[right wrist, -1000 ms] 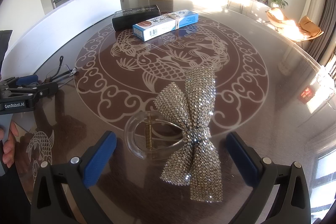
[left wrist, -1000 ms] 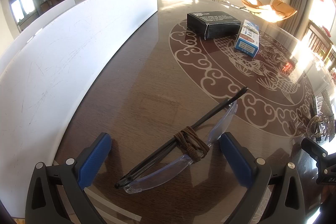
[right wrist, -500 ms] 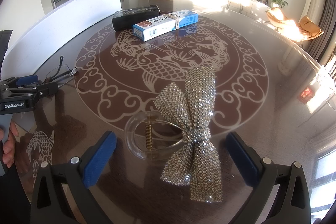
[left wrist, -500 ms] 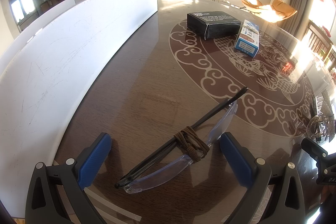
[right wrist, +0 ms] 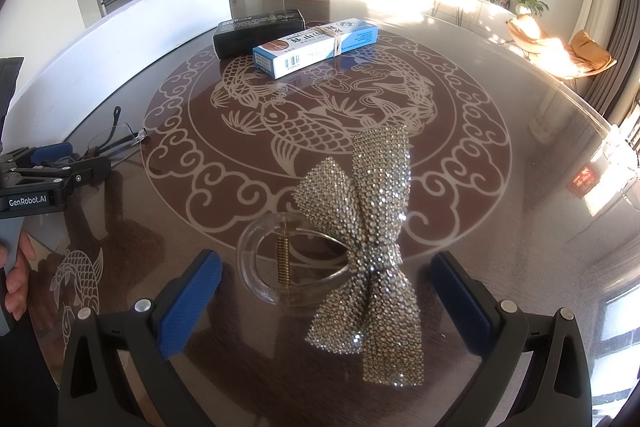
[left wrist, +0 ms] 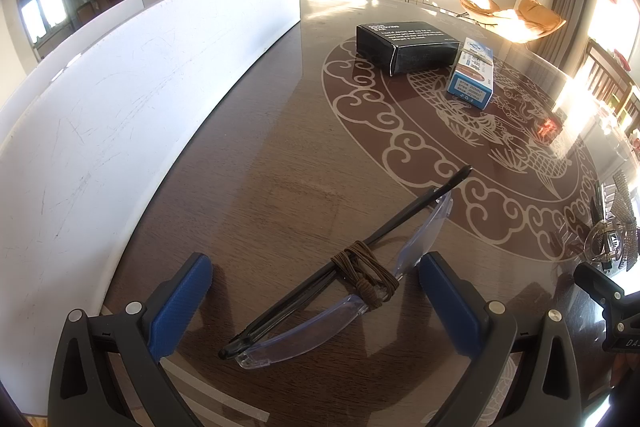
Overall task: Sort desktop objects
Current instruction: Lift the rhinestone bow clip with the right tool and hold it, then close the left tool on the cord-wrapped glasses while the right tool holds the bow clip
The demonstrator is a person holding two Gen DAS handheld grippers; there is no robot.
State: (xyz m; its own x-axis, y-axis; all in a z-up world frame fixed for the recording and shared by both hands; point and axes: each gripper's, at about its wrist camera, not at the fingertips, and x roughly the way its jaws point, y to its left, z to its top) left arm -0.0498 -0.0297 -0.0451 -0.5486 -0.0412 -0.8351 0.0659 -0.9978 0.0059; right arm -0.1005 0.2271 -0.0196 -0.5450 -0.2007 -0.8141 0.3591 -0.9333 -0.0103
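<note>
Here, the left gripper (left wrist: 316,301), jaws spread, straddles folded glasses (left wrist: 340,279) beside a white board (left wrist: 120,115); the right gripper (right wrist: 326,301), jaws spread, frames a rhinestone bow clip (right wrist: 368,227) on the desk (right wrist: 500,247), boxes (right wrist: 316,45) lying beyond.
</note>
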